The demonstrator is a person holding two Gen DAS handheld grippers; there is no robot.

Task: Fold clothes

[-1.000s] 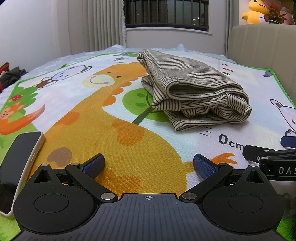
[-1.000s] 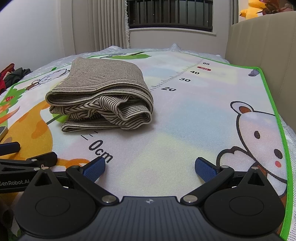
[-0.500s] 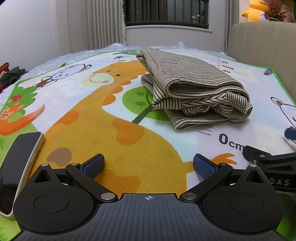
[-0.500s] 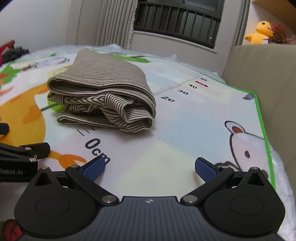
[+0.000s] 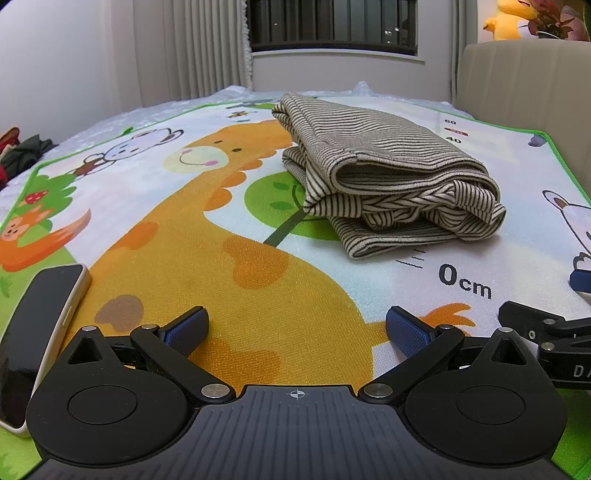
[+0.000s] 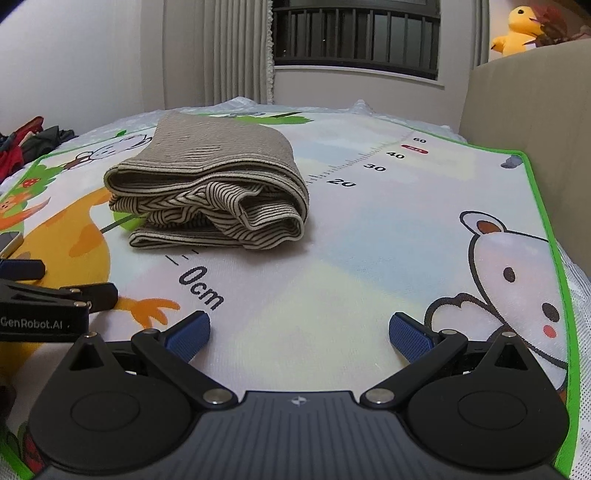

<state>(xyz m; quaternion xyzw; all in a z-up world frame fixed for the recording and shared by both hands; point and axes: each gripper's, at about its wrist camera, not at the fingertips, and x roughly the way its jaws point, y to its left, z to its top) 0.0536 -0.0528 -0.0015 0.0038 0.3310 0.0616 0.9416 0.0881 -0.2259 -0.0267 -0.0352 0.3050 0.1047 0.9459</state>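
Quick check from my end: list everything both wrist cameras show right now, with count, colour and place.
Garment: one, beige with dark stripes, folded, on the mat beside the 0cm mark.
Mat: one, cartoon animals, ruler print, green border, spread on the bed.
Phone: one, dark screen, pale case, at the mat's left edge.
Clothes pile: one heap, red and dark, far left off the mat.
Plush toy: one, yellow, behind the beige headboard.
Window: one, dark, barred, far wall.
Curtain: one, pale, left of the window.
Left gripper: black, blue pads, open, empty.
Right gripper: black, blue pads, open, empty.
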